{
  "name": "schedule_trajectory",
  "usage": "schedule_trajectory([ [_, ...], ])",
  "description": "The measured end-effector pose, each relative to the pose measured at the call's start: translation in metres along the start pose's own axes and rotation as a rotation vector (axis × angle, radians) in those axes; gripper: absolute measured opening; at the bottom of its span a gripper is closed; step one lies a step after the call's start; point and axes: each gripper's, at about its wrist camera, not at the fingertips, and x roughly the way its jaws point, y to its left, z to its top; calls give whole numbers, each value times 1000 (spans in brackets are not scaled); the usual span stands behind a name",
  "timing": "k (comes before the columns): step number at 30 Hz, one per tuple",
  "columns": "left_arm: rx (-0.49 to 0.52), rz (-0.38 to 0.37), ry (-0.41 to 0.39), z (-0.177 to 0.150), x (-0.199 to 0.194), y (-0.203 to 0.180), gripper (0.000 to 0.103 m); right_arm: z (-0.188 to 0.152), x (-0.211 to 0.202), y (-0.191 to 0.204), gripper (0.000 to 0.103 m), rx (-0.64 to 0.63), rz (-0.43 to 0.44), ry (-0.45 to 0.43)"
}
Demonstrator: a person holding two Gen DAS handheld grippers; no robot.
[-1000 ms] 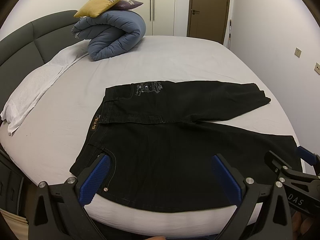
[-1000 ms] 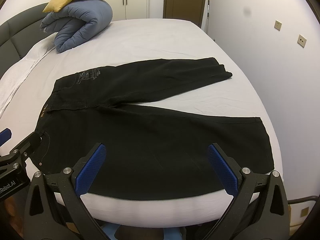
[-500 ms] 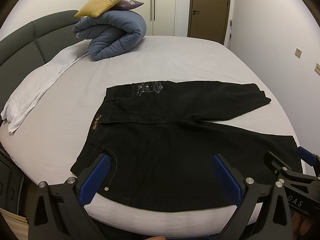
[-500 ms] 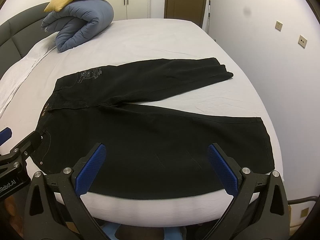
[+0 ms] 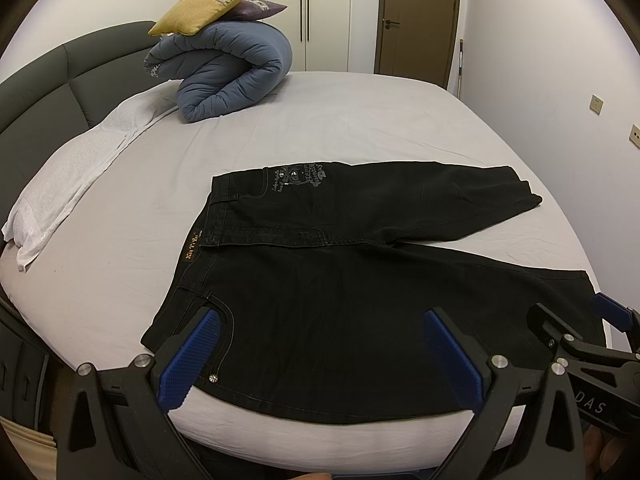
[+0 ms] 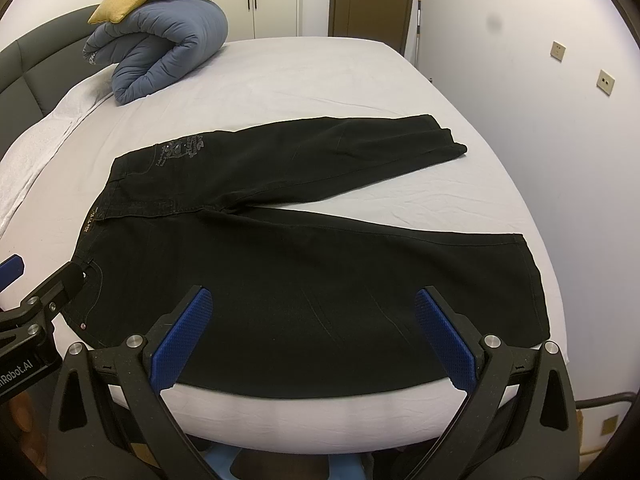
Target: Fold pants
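Observation:
Black pants lie flat on the white bed, waistband to the left and both legs spread to the right; they also show in the right wrist view. My left gripper is open and empty, hovering over the near edge by the waist and pocket. My right gripper is open and empty above the near leg. Each gripper shows at the edge of the other's view: the right, the left.
A rolled blue duvet with a yellow cushion on top sits at the far left of the bed. A white towel lies along the dark headboard. A wall runs on the right.
Both views have shifted very slightly toward the pants. The pants have not moved and both grippers stay open.

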Motion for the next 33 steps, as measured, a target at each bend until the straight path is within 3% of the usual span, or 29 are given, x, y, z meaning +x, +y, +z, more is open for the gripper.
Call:
schedule_trajectory([
  [33, -5, -15, -1, -2, 4, 14, 103, 4, 6, 4, 103, -30, 13, 19],
])
